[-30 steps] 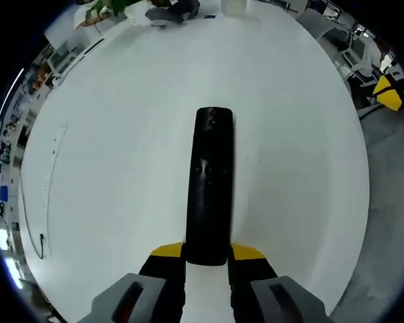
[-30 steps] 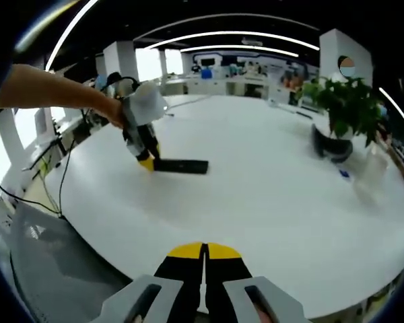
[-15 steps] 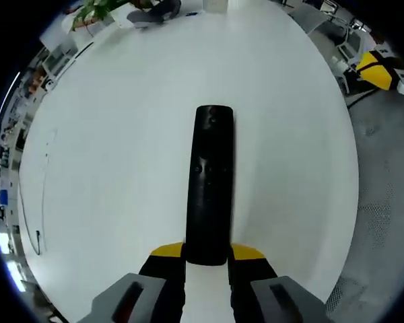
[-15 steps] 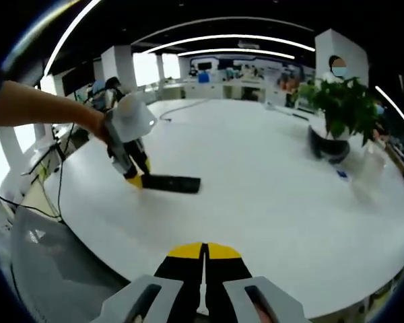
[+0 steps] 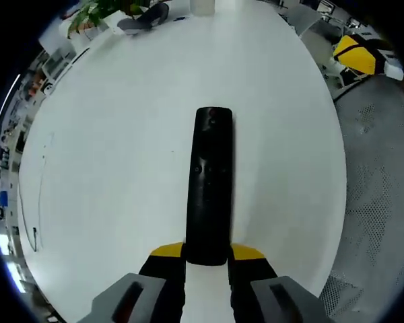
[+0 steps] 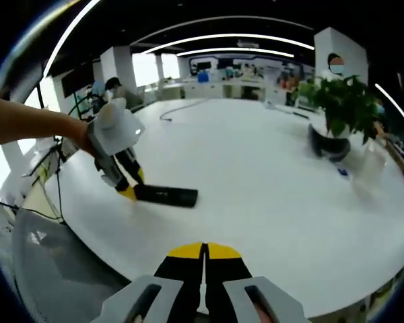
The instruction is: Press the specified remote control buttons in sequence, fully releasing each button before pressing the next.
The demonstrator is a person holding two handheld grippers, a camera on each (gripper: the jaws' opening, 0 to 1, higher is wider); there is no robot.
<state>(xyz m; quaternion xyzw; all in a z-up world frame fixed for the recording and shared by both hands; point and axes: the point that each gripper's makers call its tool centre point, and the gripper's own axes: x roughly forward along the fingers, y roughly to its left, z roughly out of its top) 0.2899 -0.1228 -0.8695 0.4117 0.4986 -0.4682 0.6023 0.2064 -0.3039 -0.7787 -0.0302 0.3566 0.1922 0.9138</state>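
Left gripper (image 6: 129, 192) clamps remote (image 5: 211, 185) by near end; I have dragged it toward table (image 5: 121, 168) edge. Right gripper (image 6: 204, 259) fingers closed, empty. No button pressed yet.

A round white worktop (image 6: 269, 182) under curved ceiling light strips (image 6: 222, 33) (open office behind), potted plant (image 6: 340, 101) at its edge.

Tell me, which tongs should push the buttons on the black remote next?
Probably the right tongs. The left tongs are already shut on the near end of the remote, holding it over the white table. The right tongs are shut and hold nothing, so they are free to press.
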